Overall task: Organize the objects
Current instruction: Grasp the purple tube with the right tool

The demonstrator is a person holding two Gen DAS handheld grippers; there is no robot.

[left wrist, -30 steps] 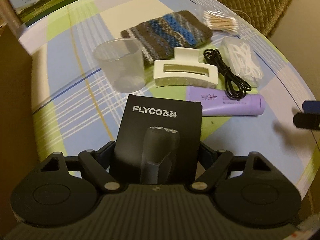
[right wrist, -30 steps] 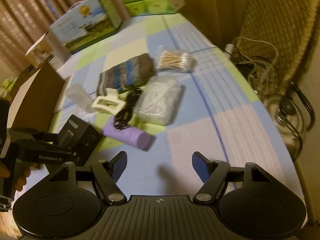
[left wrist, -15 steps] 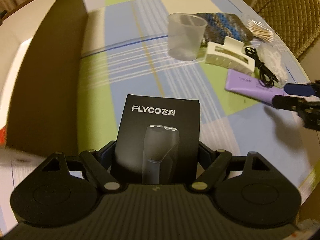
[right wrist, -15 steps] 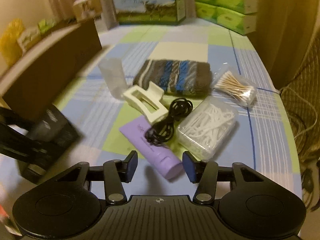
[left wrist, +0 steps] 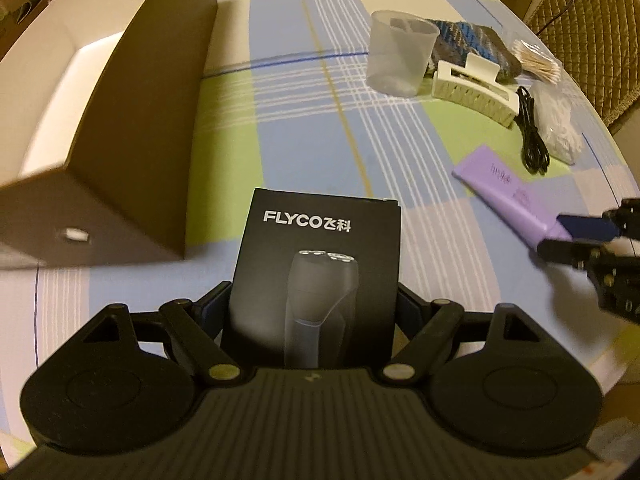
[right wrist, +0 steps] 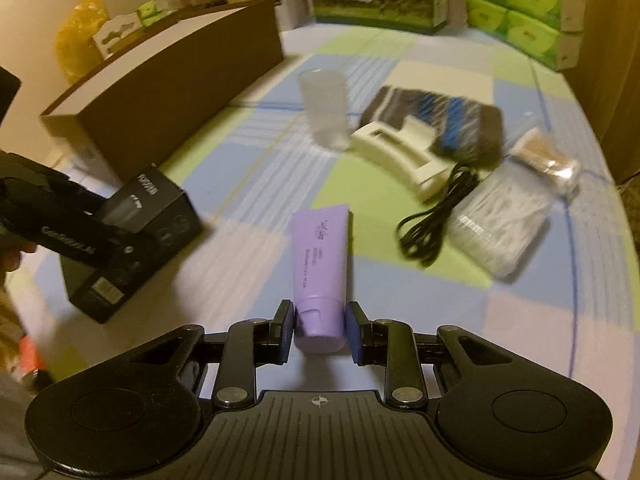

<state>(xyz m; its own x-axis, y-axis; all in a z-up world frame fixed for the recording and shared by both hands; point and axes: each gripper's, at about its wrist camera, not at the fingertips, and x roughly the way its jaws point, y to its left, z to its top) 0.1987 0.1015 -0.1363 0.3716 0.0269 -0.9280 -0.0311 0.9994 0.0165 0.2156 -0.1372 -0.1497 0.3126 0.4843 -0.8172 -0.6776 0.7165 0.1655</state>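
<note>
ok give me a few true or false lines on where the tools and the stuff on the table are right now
1. The left tool holds the black shaver box. True.
2. The purple tube lies inside the brown box. False: it lies on the tablecloth, its cap end between the fingers of the right tool, whose jaws have just been closing.
3. The clear cup stands upright. True.
4. The black cable is coiled inside the cup. False: it lies on the cloth between the white hair clip and a clear pack of white picks.
5. The hair clip sits on top of the shaver box. False: it lies by the knitted pouch.
</note>
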